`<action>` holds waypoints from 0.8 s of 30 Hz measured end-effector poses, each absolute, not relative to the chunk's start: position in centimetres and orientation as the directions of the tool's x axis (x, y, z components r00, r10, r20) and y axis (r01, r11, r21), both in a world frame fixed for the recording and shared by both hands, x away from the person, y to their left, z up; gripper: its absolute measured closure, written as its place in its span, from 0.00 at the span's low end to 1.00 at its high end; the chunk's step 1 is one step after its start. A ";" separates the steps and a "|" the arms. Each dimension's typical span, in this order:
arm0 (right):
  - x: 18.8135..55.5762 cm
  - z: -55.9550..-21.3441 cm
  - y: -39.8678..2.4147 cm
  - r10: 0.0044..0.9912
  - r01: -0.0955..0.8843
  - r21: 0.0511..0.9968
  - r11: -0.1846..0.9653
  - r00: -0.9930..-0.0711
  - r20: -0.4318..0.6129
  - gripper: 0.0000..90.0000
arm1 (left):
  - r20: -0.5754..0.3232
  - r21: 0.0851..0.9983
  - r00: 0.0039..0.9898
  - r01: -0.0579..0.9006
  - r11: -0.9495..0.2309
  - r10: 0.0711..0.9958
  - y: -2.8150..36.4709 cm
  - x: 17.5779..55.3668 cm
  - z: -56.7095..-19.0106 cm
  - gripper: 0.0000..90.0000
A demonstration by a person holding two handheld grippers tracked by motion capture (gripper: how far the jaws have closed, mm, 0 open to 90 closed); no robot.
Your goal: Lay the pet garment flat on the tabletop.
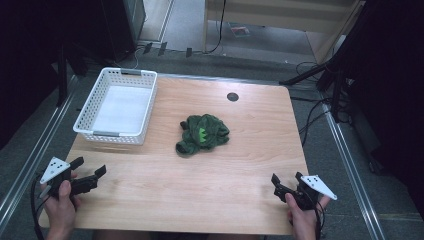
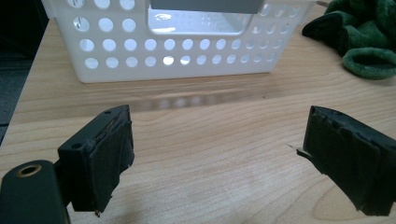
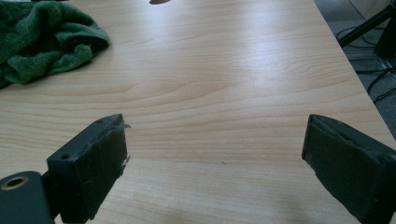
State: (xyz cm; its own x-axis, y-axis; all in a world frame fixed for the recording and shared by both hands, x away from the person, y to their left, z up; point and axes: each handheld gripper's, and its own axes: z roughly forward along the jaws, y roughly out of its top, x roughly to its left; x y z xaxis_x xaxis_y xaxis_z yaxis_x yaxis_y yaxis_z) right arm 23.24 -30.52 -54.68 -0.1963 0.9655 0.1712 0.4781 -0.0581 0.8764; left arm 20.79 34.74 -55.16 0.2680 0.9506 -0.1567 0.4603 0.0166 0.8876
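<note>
With both the left gripper [image 1: 90, 172] and right gripper [image 1: 286, 181] spread wide and empty, we reach for the green cloth [image 1: 202, 133] (crumpled mid-table, near the white basket [image 1: 85, 125]), pinching deep into its thick folds.

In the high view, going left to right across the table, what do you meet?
Left gripper → white basket → green cloth → right gripper, with both grippers' jaws open and empty.

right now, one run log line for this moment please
left gripper: open, empty | right gripper: open, empty | green cloth: crumpled mid-table, untouched | white basket: empty, far left | stage: pre-grasp
</note>
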 end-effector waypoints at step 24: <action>24.2 -48.4 -23.3 0.895 0.497 0.868 -0.005 -0.385 0.226 0.01 | -0.144 0.888 0.277 0.459 0.001 0.950 34.6 20.9 -55.2 0.10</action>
